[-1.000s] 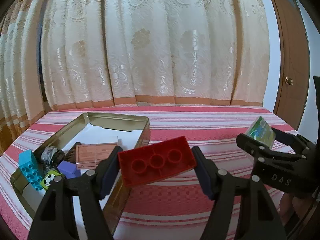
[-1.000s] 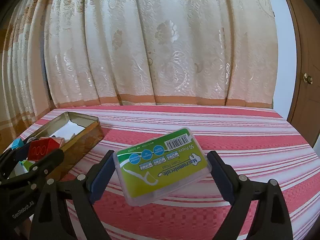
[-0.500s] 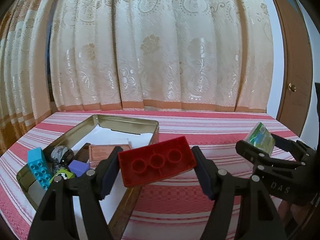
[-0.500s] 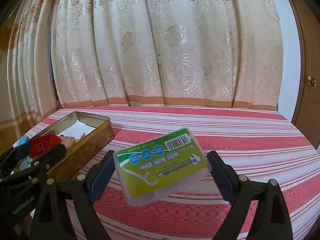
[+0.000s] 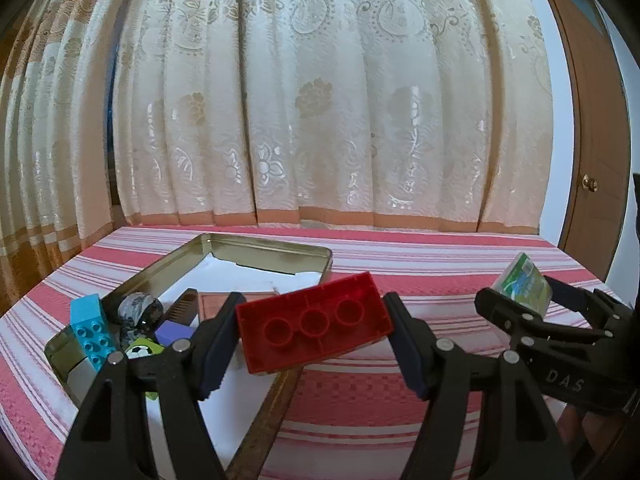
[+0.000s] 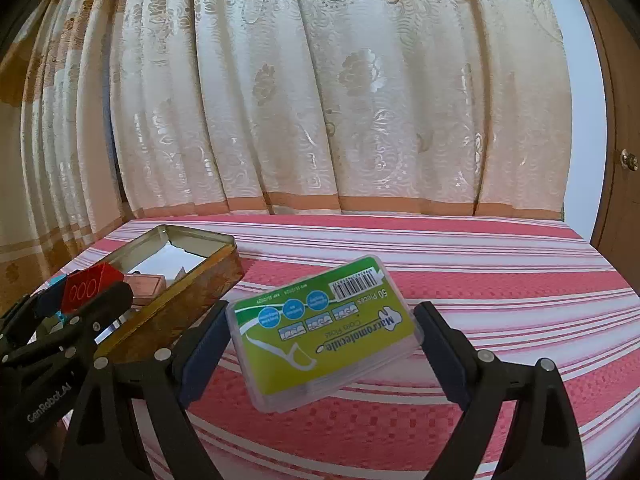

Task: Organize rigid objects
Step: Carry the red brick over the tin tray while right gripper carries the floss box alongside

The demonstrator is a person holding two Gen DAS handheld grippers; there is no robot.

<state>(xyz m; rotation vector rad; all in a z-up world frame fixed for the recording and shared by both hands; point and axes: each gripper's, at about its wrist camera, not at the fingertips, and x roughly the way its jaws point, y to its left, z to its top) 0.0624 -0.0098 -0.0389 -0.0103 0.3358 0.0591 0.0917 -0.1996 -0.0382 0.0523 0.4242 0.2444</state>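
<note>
Left wrist view: red brick point(image 5: 314, 322) clamped by left gripper point(image 5: 314, 332), frame centre | right wrist view: floss box point(image 6: 324, 330) clamped by right gripper point(image 6: 320, 344), jaws wide.

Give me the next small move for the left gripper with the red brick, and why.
Probably ease the left gripper forward and left, then lower it into the tin. It is shut on the red brick, which hangs over the tin's near right edge. The near end already holds the blue brick and other small items, so the white-lined far part looks freer. The right gripper holds the floss box off to the side.
</note>
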